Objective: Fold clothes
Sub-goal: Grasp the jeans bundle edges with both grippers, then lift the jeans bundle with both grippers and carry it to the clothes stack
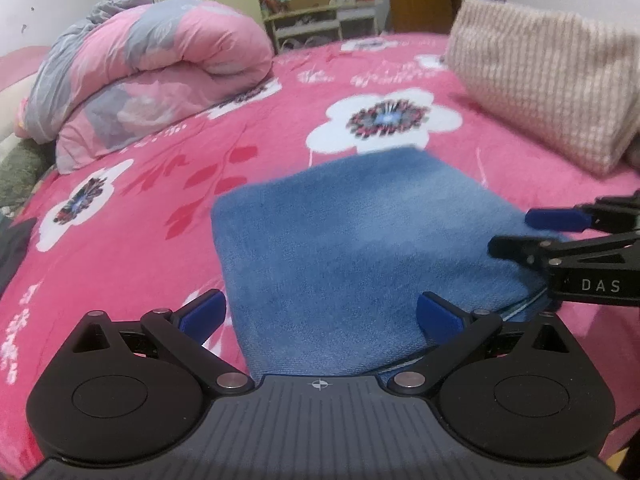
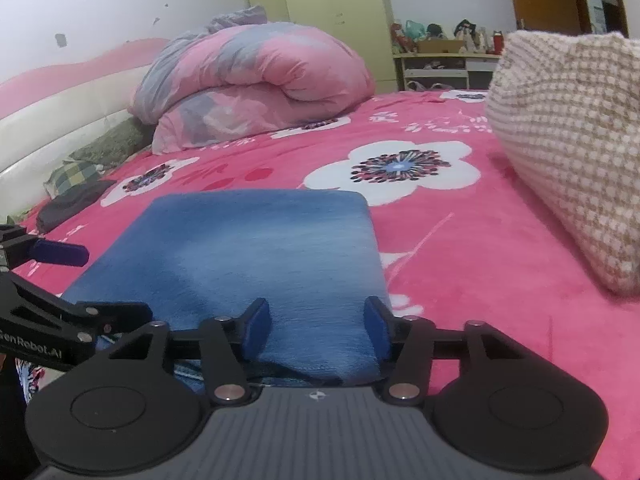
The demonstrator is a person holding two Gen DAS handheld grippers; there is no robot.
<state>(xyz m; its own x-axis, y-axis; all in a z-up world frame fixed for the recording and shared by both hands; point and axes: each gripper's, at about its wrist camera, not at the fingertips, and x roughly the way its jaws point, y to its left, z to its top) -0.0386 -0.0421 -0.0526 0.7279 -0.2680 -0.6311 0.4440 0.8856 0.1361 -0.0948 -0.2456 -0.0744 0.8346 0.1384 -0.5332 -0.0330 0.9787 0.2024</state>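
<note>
Evidently folded, the blue cloth (image 1: 340, 248) lies mid-frame on the pink bedspread (image 1: 140, 220). Both the left gripper (image 1: 320, 316) and right gripper (image 2: 318, 328) gape wide, pads clear of its near edge, probably releasing the finished fold.

One folded blue cloth (image 2: 264, 264) lies on one bed (image 2: 460, 280) with a pink flowered cover. Two grippers are in view: the left gripper (image 1: 320, 314) and the right gripper (image 2: 318, 330), each with two blue-padded fingers. One rolled pink-and-grey quilt (image 2: 256, 80), one folded beige knitted blanket (image 2: 568, 168), one dark garment (image 2: 68, 206) at the bed's edge, one checked cloth (image 2: 74, 172), one shelf unit (image 2: 440, 66) holding small items too blurred to count
</note>
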